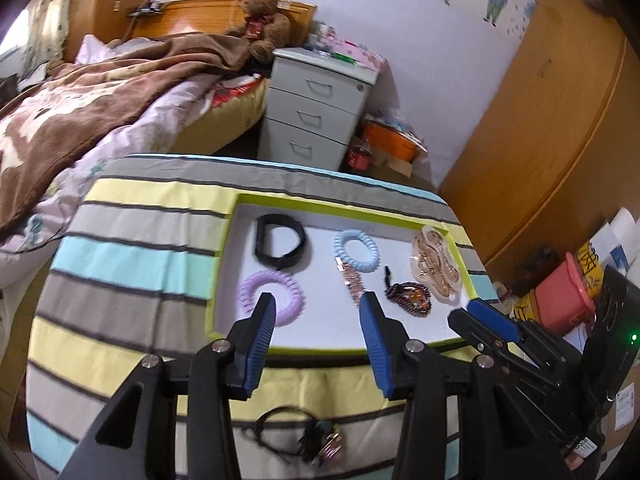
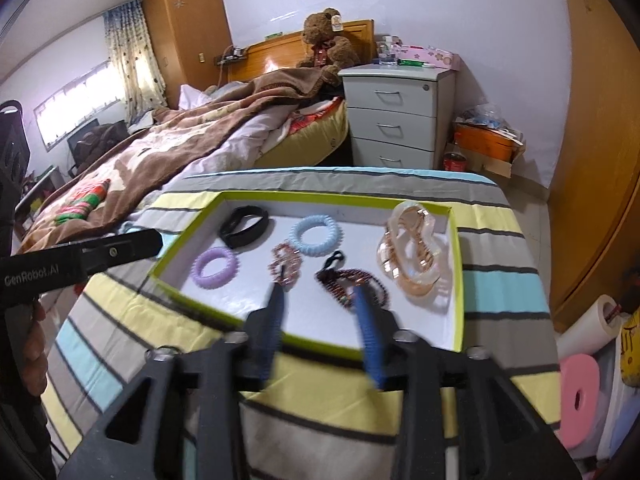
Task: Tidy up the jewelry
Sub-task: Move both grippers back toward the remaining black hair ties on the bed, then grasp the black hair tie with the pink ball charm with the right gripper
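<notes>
Both grippers, left and right, I find spread apart, holding nothing. Jewelry lies in the tray, centre frame. "GenRobot.AI" reads at left edge on the left gripper.

Behind the striped cloth, a bed with brown blanket and teddy bear, grey three-drawer cabinet beside it, orange box, red can, wooden wardrobe, patterned curtain.

two close wrist views over the shared tray, facing the bed
</notes>
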Available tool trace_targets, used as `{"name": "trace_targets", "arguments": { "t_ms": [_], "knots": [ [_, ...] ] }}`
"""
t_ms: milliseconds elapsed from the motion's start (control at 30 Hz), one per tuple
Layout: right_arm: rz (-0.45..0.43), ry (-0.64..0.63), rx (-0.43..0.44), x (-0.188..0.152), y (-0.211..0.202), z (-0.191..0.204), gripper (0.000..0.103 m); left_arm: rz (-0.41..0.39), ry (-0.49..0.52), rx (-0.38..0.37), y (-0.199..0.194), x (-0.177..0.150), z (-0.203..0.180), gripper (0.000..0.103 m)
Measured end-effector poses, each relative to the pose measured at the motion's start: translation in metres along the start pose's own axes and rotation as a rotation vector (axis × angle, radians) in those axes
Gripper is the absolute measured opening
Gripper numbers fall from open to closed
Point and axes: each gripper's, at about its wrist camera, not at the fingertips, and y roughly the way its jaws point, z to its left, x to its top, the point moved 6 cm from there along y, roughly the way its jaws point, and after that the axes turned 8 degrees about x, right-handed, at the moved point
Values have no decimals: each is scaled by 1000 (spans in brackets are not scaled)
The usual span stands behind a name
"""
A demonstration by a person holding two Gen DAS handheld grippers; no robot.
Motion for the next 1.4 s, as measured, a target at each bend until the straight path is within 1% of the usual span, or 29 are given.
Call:
{"name": "trace_targets", "arguments": {
  "t_ms": [133,367,500,567,800,900,1033,1200,1233,1333,1400],
  "knots": [
    [30,-12,57,-13,2,20,47,-16,-25,24,-12,-11,19,47],
    [117,13,175,-45,20,49,47,-1,-78,42,-19,-39,48,47],
    [153,43,254,-56,29,63,47,14,-91,50,-19,-52,60,47],
    [170,49,275,-60,33,69,47,23,-99,51,-18,-58,65,47],
    [226,68,306,-74,51,81,47,43,-114,48,-16,-74,75,47],
    [224,67,308,-74,53,82,47,54,-113,49,-14,-79,78,47],
    [223,46,321,-74,52,88,33,62,-117,50,-13,-83,81,47],
    [201,4,303,-74,47,91,29,64,-119,51,-12,-83,83,47],
    [188,2,308,-73,44,91,17,64,-119,51,-12,-83,83,47],
    [167,-15,299,-71,39,91,16,68,-116,51,-11,-84,83,47],
    [172,-21,290,-72,40,90,16,68,-115,54,-11,-84,82,47]
  ]
}}
